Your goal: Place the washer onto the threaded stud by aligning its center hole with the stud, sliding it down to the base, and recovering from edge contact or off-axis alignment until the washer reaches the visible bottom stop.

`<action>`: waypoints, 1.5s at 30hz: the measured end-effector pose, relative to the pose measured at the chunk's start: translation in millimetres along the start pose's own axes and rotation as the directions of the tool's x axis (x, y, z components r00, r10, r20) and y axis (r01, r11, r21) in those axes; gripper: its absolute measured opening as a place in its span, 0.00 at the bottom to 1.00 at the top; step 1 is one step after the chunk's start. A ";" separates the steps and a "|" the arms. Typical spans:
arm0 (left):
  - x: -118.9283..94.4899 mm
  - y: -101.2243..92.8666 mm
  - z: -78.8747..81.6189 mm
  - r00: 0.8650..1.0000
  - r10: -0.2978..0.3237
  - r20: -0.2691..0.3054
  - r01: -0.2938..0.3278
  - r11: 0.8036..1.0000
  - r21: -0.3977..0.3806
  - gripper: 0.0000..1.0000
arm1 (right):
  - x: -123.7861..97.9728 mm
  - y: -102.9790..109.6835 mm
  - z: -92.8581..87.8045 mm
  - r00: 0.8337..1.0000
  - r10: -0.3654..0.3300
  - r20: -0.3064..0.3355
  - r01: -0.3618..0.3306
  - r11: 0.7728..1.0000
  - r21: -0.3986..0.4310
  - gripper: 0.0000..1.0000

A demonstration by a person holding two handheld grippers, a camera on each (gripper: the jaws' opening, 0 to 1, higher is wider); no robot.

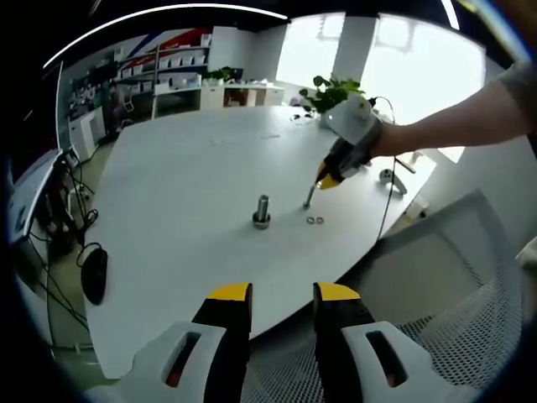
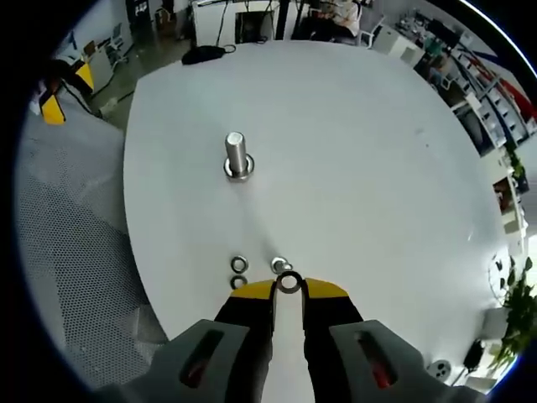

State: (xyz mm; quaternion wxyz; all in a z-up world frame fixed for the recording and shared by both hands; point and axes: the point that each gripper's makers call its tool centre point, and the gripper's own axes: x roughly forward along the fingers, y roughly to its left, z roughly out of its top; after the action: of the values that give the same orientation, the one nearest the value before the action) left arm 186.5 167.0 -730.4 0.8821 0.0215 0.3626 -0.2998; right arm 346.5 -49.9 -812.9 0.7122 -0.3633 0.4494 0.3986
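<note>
A steel threaded stud stands upright on the white round table. My right gripper is shut on a small washer at its yellow fingertips, low over the table and short of the stud. In the left gripper view a hand holds this right gripper just right of the stud. A small bolt stands right by its tips. Two loose washers lie beside it. My left gripper hangs open and empty near the table's edge.
A grey mesh chair stands beside the table, under both hands. A black mouse lies at the table's left edge. A potted plant and a cable are at the far side. Shelves and desks stand behind.
</note>
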 end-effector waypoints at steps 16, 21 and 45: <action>0.1 0.7 -0.4 1.000 0.004 0.000 -0.004 1.000 -0.005 0.27 | 11.3 2.1 4.6 1.000 0.019 -0.021 -0.020 1.000 -0.024 0.14; 0.4 1.0 -0.5 1.000 0.005 -0.002 -0.005 1.000 -0.007 0.27 | 16.3 1.3 3.0 0.999 0.026 -0.028 -0.027 0.999 -0.022 0.14; 0.5 3.1 -2.1 1.000 0.015 -0.008 -0.015 1.000 -0.019 0.27 | 48.7 2.5 -8.3 0.993 0.056 -0.104 -0.060 0.998 -0.033 0.14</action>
State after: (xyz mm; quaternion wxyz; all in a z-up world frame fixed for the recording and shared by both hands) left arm 187.1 169.9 -732.8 0.8830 0.0170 0.3690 -0.2896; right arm 354.9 -44.4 -861.3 0.6694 -0.3831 0.4887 0.4079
